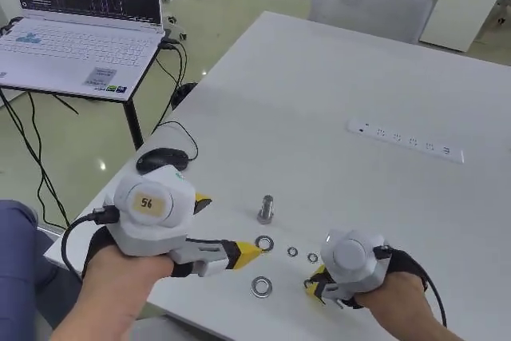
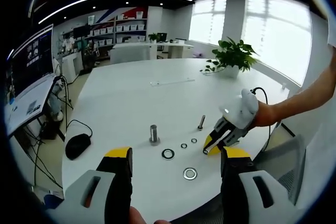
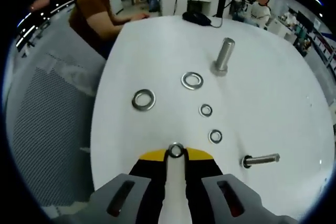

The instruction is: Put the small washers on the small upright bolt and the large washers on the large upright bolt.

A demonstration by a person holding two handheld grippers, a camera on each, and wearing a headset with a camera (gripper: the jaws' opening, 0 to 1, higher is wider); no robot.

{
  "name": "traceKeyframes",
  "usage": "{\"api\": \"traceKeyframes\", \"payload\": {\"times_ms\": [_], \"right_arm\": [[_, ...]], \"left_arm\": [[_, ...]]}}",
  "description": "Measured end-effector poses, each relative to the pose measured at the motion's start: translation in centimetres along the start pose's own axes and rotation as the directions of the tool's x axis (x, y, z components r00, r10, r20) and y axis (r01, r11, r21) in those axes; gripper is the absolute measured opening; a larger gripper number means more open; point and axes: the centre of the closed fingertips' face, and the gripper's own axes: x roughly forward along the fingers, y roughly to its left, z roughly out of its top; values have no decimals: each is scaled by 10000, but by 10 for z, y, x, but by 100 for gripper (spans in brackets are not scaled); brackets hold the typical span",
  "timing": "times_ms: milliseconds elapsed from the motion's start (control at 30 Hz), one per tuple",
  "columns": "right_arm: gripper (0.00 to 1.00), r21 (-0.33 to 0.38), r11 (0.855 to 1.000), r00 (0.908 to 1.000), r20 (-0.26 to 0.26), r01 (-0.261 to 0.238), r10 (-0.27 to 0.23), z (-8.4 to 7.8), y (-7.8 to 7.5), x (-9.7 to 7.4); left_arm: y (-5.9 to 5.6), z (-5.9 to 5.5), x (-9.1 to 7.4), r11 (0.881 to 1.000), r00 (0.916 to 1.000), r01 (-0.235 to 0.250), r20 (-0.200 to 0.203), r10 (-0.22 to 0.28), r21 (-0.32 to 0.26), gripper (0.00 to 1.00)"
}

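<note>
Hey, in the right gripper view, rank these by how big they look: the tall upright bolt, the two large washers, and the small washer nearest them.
Largest: upright bolt.
Next: large washers, alike, so tied.
Smallest: small washer.

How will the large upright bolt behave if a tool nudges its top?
The large bolt stands on its wider head, so it may tip only under a high push. It looks like solid metal: probably stiff and heavy for its size. Toppled, its round shank could roll.
</note>
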Motion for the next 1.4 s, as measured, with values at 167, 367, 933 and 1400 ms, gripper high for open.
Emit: {"api": "traceKeyframes", "payload": {"times_ms": [167,367,933,1400], "right_arm": [[13,433,9989,9996,183,184,-192,-4,-4,-6],[14,457,9989,9999,-3,143,-143,-13,-4,-7],[16,-3217,9305,9818,-1271,-1751,1408,-15,-3,-6],[16,-2934,9389,9810,-1236,-1801,1496,-15,-2,-6]], "left_arm": [[-1,0,1,10000,10000,30,-32,-30,5,68],[-2,0,1,10000,10000,49,-35,-48,17,68],[-4,-1,1,9999,9999,89,-98,-88,69,68],[-11,3,7,9994,9995,280,-151,-277,226,67]]}}
